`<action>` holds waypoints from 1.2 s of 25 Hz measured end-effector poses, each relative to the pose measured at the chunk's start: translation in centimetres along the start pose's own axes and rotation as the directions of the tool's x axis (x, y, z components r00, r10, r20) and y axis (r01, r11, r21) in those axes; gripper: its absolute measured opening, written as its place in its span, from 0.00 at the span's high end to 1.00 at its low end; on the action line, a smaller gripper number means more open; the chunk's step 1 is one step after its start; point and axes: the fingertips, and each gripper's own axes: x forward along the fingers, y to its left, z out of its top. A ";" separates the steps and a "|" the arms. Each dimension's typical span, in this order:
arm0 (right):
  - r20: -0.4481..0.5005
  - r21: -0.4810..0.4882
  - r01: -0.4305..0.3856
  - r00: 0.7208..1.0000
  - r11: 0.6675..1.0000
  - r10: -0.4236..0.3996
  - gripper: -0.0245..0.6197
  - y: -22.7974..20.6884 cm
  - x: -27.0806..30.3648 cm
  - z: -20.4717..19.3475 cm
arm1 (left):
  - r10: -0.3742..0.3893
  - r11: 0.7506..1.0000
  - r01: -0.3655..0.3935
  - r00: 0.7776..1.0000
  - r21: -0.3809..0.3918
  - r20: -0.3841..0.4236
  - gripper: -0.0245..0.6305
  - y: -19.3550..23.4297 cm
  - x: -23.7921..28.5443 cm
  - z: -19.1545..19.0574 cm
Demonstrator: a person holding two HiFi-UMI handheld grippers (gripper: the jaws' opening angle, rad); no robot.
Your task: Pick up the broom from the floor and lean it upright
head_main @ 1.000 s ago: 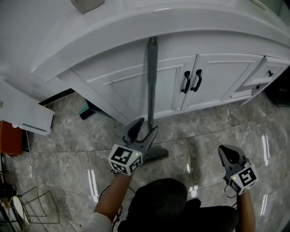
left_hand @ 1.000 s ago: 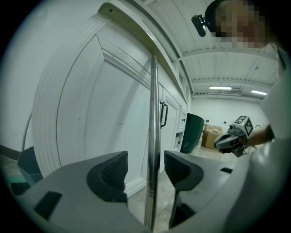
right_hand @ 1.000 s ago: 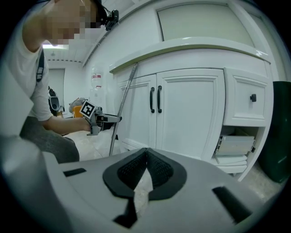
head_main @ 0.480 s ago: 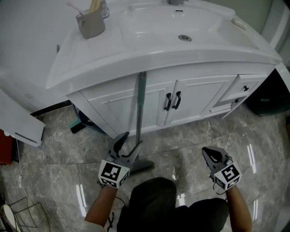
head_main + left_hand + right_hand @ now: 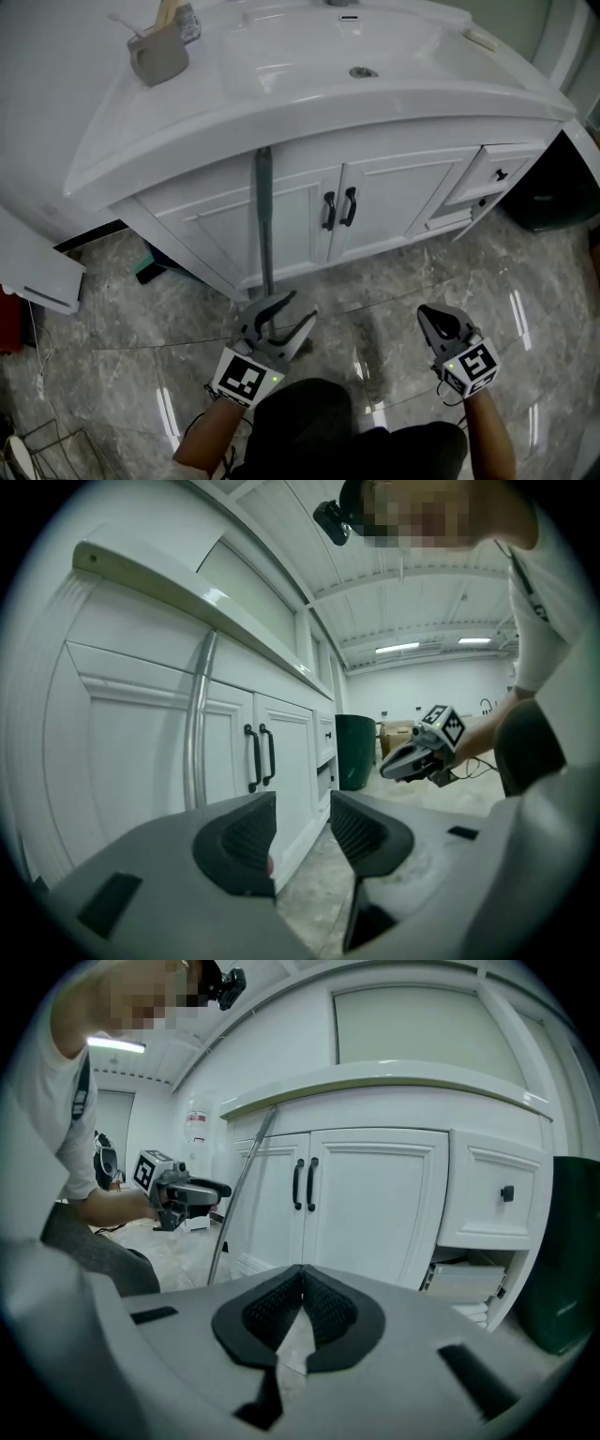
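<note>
Looking down from the head view, I see the broom (image 5: 264, 225) standing nearly upright against the white cabinet (image 5: 394, 202), the top of its grey handle tucked under the curved edge of the countertop (image 5: 281, 122), left of the two black door handles (image 5: 338, 208); its lower end passes behind my left gripper (image 5: 298, 307) in that view, so I cannot make out the head on the marble floor (image 5: 375, 300); the left gripper sits just in front of the foot of the handle, apart from it; in the left gripper view the jaws (image 5: 302, 817) stand apart, having just been closing a little, with only cabinet front and floor showing in the gap, while the handle (image 5: 199, 733) rises beyond them and off to the left, outside the jaws; my right gripper (image 5: 427, 314) hangs well to the right of the broom, over the floor before the drawer side of the cabinet; in the right gripper view its jaws (image 5: 302, 1283) are pressed together with nothing in them, and the broom (image 5: 242, 1185) leans far off to the left, beside the left gripper (image 5: 211, 1190).
</note>
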 end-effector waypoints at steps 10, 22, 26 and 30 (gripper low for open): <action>-0.053 0.043 0.046 0.998 0.998 -0.044 0.96 -0.8 -4.2 1.2 | -0.056 0.998 0.055 0.998 -0.033 -0.037 0.73 -2.4 2.4 3.1; -0.093 0.190 0.119 0.990 0.975 -0.103 0.96 2.7 -12.8 19.1 | -0.076 0.994 0.065 0.987 -0.082 -0.144 0.73 -3.3 -4.4 17.0; -0.083 0.201 0.137 0.989 0.970 -0.123 0.96 5.3 -16.0 27.5 | -0.100 0.991 0.081 0.977 -0.106 -0.189 0.73 -2.7 -9.6 23.6; -0.109 0.199 0.152 0.985 0.968 -0.133 0.96 8.4 -19.0 35.5 | -0.121 0.989 0.098 0.971 -0.115 -0.205 0.73 -1.8 -14.3 30.2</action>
